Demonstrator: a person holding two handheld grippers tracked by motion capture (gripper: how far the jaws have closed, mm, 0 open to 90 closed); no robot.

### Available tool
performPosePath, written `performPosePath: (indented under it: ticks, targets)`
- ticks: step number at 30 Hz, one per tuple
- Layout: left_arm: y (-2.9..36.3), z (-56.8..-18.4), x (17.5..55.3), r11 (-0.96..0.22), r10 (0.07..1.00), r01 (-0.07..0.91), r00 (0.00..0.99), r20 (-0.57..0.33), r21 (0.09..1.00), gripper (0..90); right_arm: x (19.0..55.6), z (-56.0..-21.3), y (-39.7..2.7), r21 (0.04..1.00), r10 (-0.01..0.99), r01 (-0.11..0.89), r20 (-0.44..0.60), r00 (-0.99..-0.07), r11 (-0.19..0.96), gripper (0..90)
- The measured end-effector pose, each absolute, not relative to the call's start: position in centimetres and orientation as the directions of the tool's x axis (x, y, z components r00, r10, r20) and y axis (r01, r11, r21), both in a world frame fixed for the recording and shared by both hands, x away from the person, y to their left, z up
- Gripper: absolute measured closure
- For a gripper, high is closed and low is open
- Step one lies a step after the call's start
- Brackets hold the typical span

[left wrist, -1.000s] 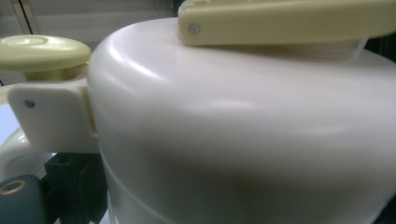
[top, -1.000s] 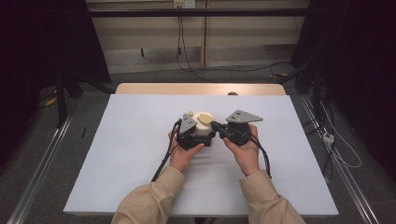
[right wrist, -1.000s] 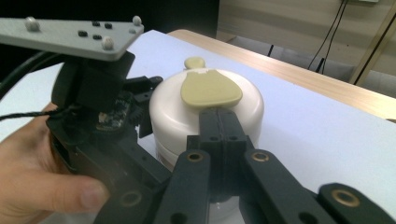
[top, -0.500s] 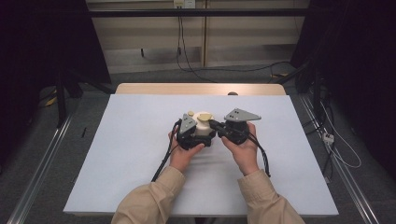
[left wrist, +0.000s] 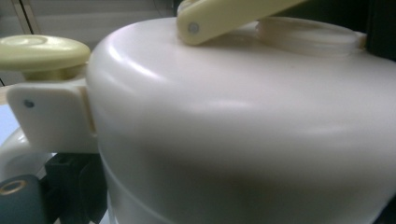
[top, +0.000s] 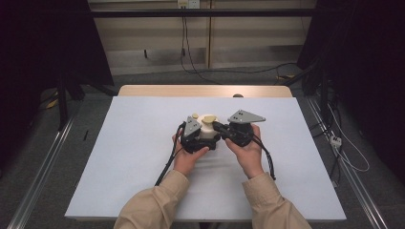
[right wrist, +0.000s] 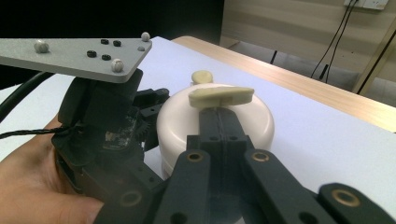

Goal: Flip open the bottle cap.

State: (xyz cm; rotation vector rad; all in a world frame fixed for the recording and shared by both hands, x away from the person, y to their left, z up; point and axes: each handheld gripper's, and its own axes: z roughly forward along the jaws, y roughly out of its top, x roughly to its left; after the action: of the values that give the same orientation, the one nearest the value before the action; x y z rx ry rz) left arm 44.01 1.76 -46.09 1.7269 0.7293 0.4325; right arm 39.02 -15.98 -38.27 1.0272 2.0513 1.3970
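A round cream pot stands on the white table, with a pale yellow handle across its lid and a yellow knob behind. My left gripper hugs the pot's body from the left, and the pot sits very close in the left gripper view. Where the left pads meet the pot's wall is hidden. My right gripper is shut, its jaws lying together on the lid with the tips just under the handle. A hand holds each gripper.
The table's wooden far edge lies beyond the white sheet. Cables trail from both grippers toward the person. Dark floor, metal rails and wall cables surround the table.
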Motion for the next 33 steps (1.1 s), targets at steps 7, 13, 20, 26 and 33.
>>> performPosePath:
  ticks: [7, 13, 20, 26, 33]
  targets:
    - [1.74, -46.09, 43.99, -0.154, 0.669, 0.247, 0.739, -0.083, 0.957, 5.4, 39.08, -38.27, -15.88, 0.922, 0.78, 0.325, 0.043, -0.624, 0.209, 90.0]
    - [1.74, -46.09, 43.99, -0.155, 0.669, 0.247, 0.739, -0.082, 0.957, 5.4, 39.11, -38.27, -15.81, 0.923, 0.779, 0.324, 0.044, -0.625, 0.208, 90.0]
    - [1.7, -46.1, 43.98, -0.149, 0.67, 0.25, 0.737, -0.088, 0.957, 5.4, 39.24, -38.29, -15.71, 0.923, 0.776, 0.322, 0.044, -0.629, 0.208, 90.0]
    - [1.64, -46.11, 43.97, -0.143, 0.672, 0.251, 0.735, -0.093, 0.957, 5.4, 39.3, -38.25, -15.76, 0.923, 0.774, 0.323, 0.046, -0.632, 0.208, 90.0]
    - [1.63, -46.11, 43.95, -0.142, 0.672, 0.254, 0.735, -0.095, 0.957, 5.4, 39.42, -38.01, -15.79, 0.927, 0.78, 0.319, 0.049, -0.624, 0.197, 90.0]
